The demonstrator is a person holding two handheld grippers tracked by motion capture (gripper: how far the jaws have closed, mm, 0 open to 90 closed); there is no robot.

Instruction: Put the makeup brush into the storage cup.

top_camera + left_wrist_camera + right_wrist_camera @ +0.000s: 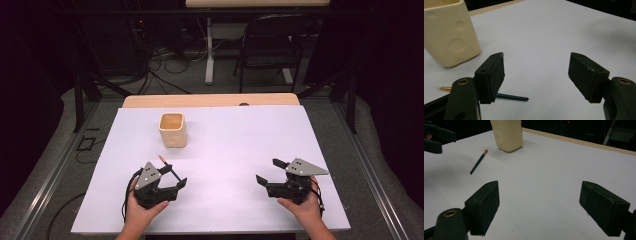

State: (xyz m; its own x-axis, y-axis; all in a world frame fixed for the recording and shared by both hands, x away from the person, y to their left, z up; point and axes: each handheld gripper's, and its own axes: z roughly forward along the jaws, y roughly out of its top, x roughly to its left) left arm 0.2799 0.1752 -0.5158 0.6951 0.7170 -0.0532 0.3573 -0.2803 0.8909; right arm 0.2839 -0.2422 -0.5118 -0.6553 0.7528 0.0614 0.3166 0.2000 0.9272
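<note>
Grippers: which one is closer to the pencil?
The left gripper. The pencil lies right beside its jaws, while the right gripper sits far across the table.

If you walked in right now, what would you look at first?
Probably the cream cup, standing alone toward the far left of the white table. Next, the two black grippers at the near edge, the left gripper and the right gripper, both with jaws wide open and holding nothing. A dark pencil lies flat between the cup and the left gripper.
</note>
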